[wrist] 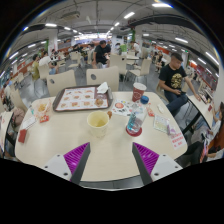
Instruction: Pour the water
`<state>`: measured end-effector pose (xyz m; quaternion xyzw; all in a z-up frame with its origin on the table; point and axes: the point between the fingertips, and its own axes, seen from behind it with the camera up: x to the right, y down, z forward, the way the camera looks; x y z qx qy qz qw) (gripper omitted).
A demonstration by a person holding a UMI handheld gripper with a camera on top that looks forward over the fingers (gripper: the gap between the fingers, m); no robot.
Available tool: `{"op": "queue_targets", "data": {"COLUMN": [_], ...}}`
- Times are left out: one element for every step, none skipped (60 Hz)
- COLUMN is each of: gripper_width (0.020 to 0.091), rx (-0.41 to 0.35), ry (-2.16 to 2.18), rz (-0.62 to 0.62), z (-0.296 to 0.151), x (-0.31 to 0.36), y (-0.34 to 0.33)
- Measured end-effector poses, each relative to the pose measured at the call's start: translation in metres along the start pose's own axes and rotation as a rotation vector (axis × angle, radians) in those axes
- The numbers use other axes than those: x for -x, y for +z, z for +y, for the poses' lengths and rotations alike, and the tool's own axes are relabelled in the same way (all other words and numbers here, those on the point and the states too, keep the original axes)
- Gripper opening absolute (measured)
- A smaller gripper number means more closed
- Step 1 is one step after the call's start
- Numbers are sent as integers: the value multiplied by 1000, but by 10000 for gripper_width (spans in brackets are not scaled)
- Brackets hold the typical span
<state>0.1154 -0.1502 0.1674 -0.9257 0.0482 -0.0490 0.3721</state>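
Hovering tongs [110,160] open, empty, above table [100,150]; yellow cup [98,122] ahead, bottle [134,122] beside; labels unreadable.

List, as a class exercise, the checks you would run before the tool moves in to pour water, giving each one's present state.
1. Tool is open, holding nothing: ok.
2. Yellow cup stands upright just ahead of the fingers: ok.
3. Bottle stands upright beside the cup, apart from it: ok.
4. Bottle cap removed: cannot tell.
5. Path across the table to the cup is free: ok.
6. Person seated at the far side sits away from the cup: ok.
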Motion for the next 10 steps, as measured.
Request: {"op": "queue_targets", "data": {"gripper_width": [850,848,848,849,848,849,850,847,848,850], "rx": [1,-2,-7,-11,-14,-18,-21,-26,-28,-31], "ry": [-2,-7,-13,-17,-19,-20,-20,-19,-18,-18], "rz": [-3,-4,-4,-6,-8,-12,-16,-19,-21,-22], "z": [1,0,-1,-1,-2,-2,-4,-5,-6,-6], "x": [1,1,1,1,2,2,2,3,3,4], "y": [-1,-1,-1,-2,-2,-2,-2,-3,-3,-4]}}
